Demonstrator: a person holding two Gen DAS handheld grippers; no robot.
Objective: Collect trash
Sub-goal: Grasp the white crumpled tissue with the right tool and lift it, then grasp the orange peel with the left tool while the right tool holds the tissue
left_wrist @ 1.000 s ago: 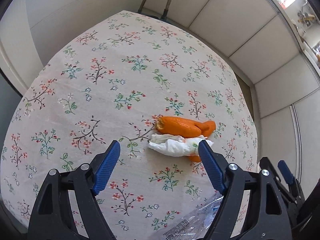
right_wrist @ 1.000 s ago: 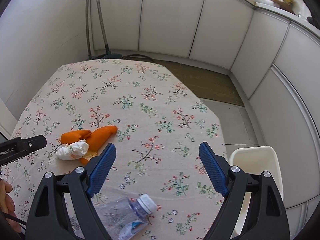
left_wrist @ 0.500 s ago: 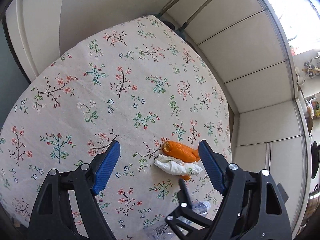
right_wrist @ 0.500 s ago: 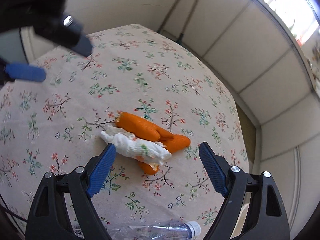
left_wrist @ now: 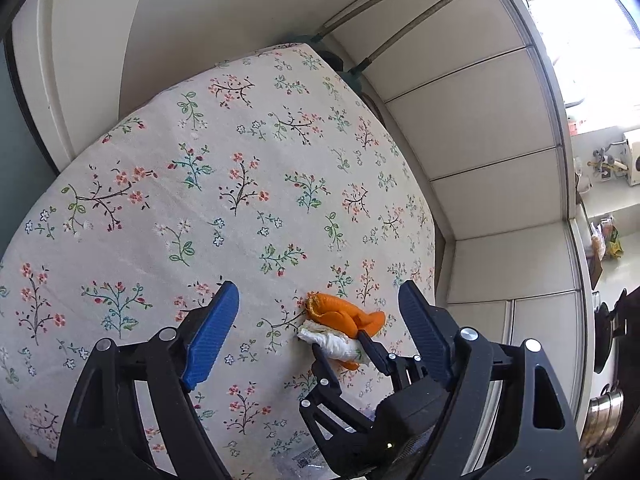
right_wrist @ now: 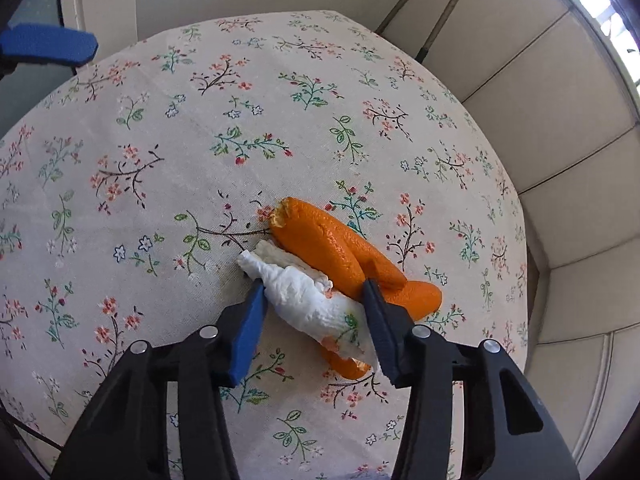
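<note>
right gripper [right_wrist: 312,300]: jaws just closing, pads against crumpled tissue [right_wrist: 304,300] beside orange peel [right_wrist: 332,248] | left gripper [left_wrist: 320,320]: jaws apart, empty, above tablecloth [left_wrist: 200,200]

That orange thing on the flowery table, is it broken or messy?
Yes, a bit. The orange peel is torn and ragged at one end, lying on the tablecloth with a crumpled white tissue against it. The right claw has just been closing around the tissue.
</note>
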